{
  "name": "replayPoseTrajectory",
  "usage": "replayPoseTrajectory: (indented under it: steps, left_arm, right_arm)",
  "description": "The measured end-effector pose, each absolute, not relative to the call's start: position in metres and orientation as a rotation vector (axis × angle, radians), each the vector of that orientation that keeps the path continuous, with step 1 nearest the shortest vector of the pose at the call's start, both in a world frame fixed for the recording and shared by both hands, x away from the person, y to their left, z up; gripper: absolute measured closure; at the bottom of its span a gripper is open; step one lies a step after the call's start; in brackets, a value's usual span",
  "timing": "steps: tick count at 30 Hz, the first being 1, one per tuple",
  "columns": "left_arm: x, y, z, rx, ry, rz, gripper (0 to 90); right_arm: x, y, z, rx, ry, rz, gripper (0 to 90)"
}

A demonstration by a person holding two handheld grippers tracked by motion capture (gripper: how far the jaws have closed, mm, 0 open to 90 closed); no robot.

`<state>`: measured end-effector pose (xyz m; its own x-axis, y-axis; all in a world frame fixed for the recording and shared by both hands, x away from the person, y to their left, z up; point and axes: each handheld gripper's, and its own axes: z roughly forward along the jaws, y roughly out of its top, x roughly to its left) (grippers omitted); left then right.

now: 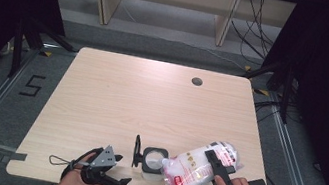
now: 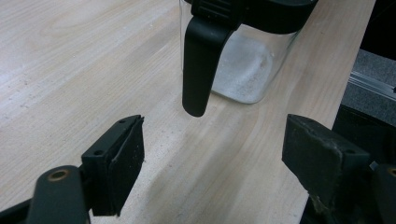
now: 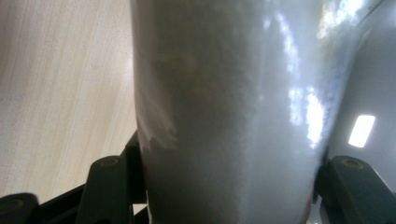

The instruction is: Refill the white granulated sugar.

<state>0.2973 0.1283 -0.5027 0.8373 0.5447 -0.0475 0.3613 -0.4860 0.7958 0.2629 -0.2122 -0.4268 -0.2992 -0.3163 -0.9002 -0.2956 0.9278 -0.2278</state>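
My right gripper [image 1: 214,168] pinches the tilted bag [image 1: 198,166] over the jar [image 1: 153,160] at the table's [image 1: 151,100] 6 o'clock edge, left gripper [image 1: 104,169] spread nearby; unbraced, the jar could tip and spill.

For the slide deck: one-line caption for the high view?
Right gripper tips a bag of white granules toward an open-lidded clear jar; left gripper waits open.
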Motion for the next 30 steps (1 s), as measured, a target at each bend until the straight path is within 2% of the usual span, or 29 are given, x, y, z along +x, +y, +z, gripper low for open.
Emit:
replayPoseTrajectory:
  steps: [30]
  left_arm:
    - [0.2982,0.1289,-0.5023,2.138,0.642,0.277,20.6]
  right_arm:
    - [0.262,-0.2117,-0.427,-0.444,1.9,-0.039,41.8]
